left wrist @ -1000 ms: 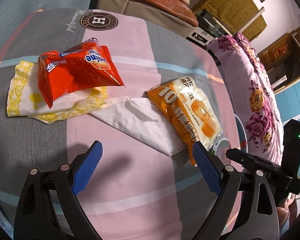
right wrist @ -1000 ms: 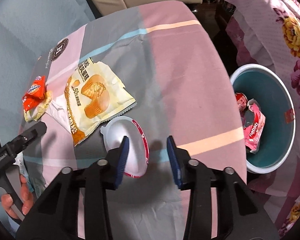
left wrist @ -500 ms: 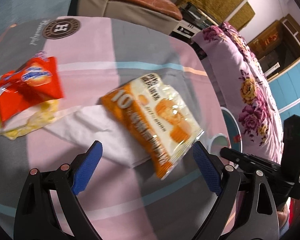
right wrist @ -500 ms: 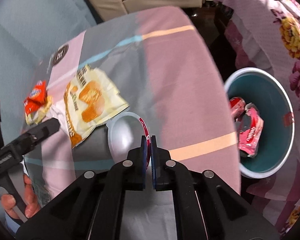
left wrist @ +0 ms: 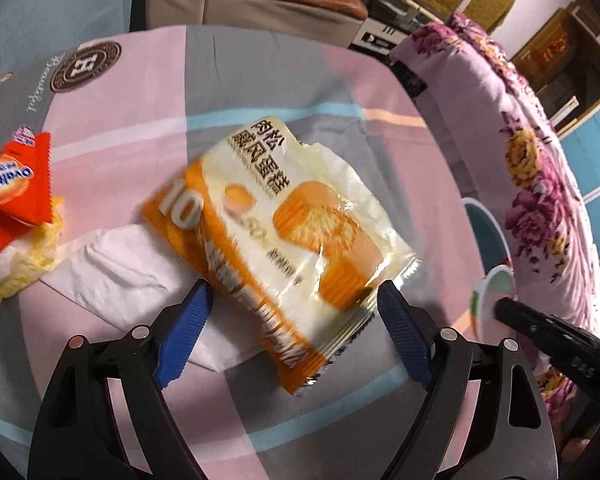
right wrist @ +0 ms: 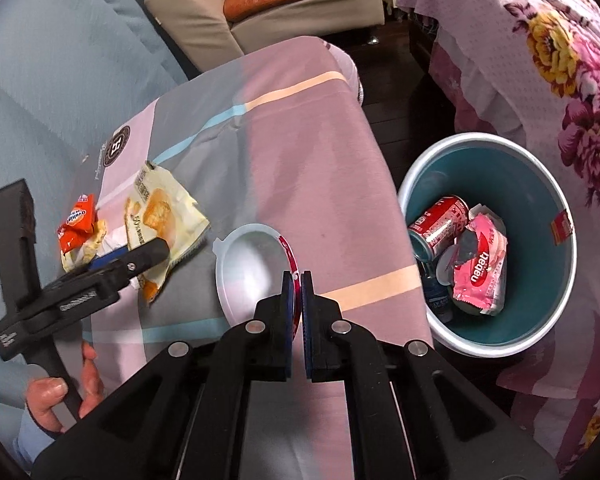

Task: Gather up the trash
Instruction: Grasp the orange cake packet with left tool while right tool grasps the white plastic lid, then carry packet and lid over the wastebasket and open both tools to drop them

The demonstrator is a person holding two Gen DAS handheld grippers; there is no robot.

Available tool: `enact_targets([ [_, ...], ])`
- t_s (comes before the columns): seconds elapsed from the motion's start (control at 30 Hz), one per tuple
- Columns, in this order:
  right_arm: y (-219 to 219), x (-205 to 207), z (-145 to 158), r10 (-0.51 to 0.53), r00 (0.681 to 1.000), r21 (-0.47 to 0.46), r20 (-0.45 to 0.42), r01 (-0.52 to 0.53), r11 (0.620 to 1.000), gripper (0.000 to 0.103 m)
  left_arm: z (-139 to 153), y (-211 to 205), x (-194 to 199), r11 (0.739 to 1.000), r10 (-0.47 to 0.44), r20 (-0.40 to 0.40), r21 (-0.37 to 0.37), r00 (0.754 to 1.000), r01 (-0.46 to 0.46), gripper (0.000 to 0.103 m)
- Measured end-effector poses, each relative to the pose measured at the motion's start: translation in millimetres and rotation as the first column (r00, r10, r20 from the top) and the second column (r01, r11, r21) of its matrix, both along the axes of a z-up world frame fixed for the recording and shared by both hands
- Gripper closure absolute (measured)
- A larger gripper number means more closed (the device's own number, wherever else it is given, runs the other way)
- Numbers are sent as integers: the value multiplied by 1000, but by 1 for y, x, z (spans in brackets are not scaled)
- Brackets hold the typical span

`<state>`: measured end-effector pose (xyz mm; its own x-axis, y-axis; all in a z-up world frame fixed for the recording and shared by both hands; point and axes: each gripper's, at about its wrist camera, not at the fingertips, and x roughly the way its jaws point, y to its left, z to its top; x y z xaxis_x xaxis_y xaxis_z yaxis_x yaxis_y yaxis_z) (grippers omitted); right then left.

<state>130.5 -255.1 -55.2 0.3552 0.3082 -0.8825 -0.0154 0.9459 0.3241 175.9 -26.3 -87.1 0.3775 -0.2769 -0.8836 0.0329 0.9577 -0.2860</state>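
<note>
My right gripper [right wrist: 297,284] is shut on the rim of a white plastic lid [right wrist: 252,270] with a red edge, held above the cloth-covered table; the lid also shows in the left wrist view [left wrist: 496,290]. My left gripper [left wrist: 292,300] is open, its blue pads on either side of the near end of an orange and cream cake wrapper [left wrist: 284,236], also seen in the right wrist view [right wrist: 162,216]. A white tissue [left wrist: 120,268] lies under the wrapper. A red snack wrapper [left wrist: 12,188] and a yellow-white wrapper [left wrist: 24,268] lie to the left.
A teal bin [right wrist: 540,320] with a white rim stands on the floor right of the table, holding a red can [right wrist: 440,220] and a pink wrapper [right wrist: 480,268]. A floral-covered bed [right wrist: 540,60] is beyond it. A sofa [right wrist: 260,4] stands at the back.
My right gripper closed on the lid's rim and lifted it. My left gripper moved right and forward, from in front of the tissue to around the cake wrapper.
</note>
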Motion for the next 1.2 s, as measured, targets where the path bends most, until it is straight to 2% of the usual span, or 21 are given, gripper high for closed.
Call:
enact_targets([
  [0.03, -2, -1, -1, -3, 1000, 3, 1, 3, 1000, 99, 0, -3, 0, 1000, -4, 5, 14, 1000, 4, 33],
  [0.13, -9, -2, -2, -15, 1000, 19, 1, 15, 1000, 99, 2, -10, -1, 999, -17, 23, 45, 1000, 16, 54],
  [0.3, -23, -6, -4, -37, 999, 44, 5, 37, 998, 99, 14, -20, -8, 995, -31, 86, 93, 996, 23, 67],
  [0.53, -43, -15, 0, -78, 997, 66, 25, 76, 995, 99, 41, -32, -24, 992, -77, 160, 110, 984, 60, 68],
  [0.9, -76, -35, 19, -138, 987, 96, 85, 129, 987, 99, 61, -72, -42, 982, -168, 177, 121, 970, 148, 68],
  [1.2, -134, -60, 34, -251, 959, 131, 132, 234, 963, 99, 68, -133, -53, 955, -287, 171, 130, 942, 268, 68],
])
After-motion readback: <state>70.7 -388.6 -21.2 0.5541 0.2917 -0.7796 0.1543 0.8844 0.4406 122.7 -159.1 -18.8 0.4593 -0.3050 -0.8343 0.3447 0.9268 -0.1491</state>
